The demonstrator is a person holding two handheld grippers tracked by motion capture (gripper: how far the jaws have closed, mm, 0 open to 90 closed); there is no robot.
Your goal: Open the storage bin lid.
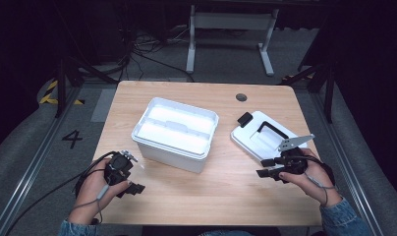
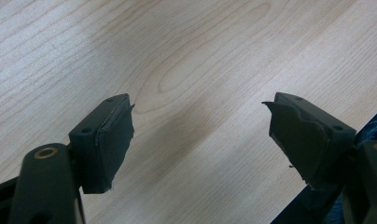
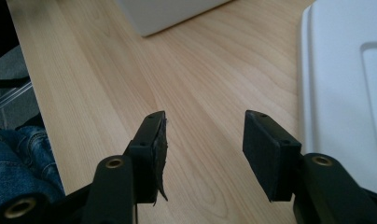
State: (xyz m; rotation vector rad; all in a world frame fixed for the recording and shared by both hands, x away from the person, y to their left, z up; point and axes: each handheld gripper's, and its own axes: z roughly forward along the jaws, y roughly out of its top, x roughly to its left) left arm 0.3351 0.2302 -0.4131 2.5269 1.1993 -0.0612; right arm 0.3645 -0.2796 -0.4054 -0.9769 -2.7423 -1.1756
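A white plastic storage box [image 1: 176,133], rectangular with rounded corners and a divided insert tray, sits uncovered at the centre of a pale wood-grain table [image 1: 206,196]. Its flat white lid [image 1: 260,135], fitted with a black handle and latch, lies apart to the right. Near the front edge, the left gripper [image 2: 200,135] hovers over bare wood, its black padded jaws spread wide and empty. The right gripper [image 3: 205,140], jaws likewise parted and holding nothing, rests just beside the lid.
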